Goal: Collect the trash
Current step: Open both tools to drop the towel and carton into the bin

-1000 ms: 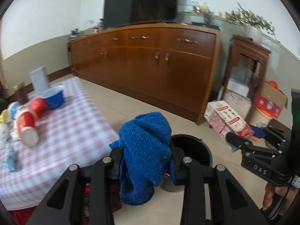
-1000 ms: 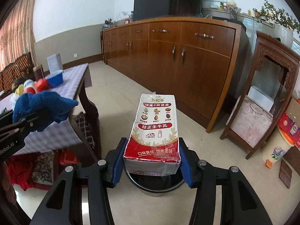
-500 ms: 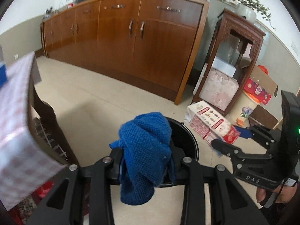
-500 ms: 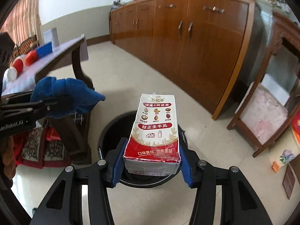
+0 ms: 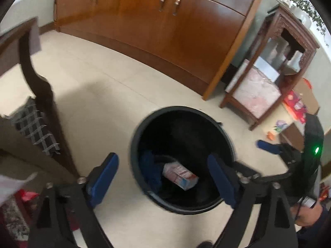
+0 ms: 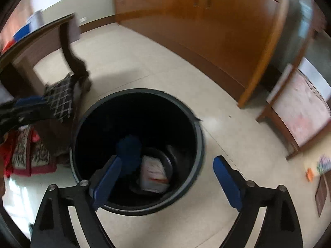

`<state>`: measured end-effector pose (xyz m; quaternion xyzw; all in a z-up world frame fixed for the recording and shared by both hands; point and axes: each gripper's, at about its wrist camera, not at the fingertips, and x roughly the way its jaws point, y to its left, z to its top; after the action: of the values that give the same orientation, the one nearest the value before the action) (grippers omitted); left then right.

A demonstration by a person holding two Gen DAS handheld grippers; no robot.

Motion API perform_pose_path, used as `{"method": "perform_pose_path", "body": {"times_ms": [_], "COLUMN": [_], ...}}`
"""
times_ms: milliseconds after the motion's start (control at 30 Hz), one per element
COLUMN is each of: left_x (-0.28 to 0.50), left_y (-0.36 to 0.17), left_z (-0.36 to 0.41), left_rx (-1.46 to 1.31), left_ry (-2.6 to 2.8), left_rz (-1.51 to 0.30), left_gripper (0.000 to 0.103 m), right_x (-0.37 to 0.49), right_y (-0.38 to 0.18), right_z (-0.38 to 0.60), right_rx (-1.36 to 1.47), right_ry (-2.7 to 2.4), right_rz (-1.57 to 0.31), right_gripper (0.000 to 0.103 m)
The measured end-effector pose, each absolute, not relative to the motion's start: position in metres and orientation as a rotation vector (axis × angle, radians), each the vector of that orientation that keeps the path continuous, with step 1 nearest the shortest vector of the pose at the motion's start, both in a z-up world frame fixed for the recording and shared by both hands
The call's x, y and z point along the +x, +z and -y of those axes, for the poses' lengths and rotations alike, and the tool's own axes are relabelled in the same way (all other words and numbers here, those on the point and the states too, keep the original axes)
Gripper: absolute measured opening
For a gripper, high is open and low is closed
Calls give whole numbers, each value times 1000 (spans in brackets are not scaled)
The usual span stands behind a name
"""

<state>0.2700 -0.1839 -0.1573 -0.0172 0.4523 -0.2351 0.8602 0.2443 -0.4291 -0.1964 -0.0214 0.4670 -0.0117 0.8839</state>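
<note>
A black round trash bin [image 5: 134,144] stands on the tiled floor; it also shows in the right wrist view [image 6: 198,132]. Inside it lie the red-and-white milk carton [image 5: 179,175] and the blue cloth [image 5: 150,169]; both show in the right wrist view, the carton [image 6: 153,172] beside the cloth [image 6: 129,148]. My left gripper [image 5: 163,175] is open and empty above the bin's near rim. My right gripper [image 6: 167,178] is open and empty above the bin too. It also shows at the right of the left wrist view [image 5: 269,145].
A long wooden sideboard [image 5: 165,26] runs along the back. A carved wooden stand [image 5: 269,82] is at the right, with boxes [image 5: 295,105] beside it. The dark table leg [image 5: 41,95] and a checked cloth [image 5: 35,128] are at the left.
Both grippers have opened above the bin. The blue cloth and the milk carton have dropped into it. Both views have tilted down toward the bin.
</note>
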Motion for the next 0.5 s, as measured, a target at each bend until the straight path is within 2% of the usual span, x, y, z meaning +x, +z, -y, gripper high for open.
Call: {"method": "perform_pose_path", "body": {"times_ms": [133,500], "left_x": [245,188], "left_y": [-134,-76], "left_z": [169,123], "left_rx": [12,-23], "left_ry": [-408,-261], "left_rz": [-894,-824], "left_gripper": [99,100], "right_x": [232,210], "right_y": [-181,-128], "right_z": [434,385], "right_rx": [40,80], "right_ry": [-99,-95], "right_rz": [-962,-872], "right_gripper": [103,103]}}
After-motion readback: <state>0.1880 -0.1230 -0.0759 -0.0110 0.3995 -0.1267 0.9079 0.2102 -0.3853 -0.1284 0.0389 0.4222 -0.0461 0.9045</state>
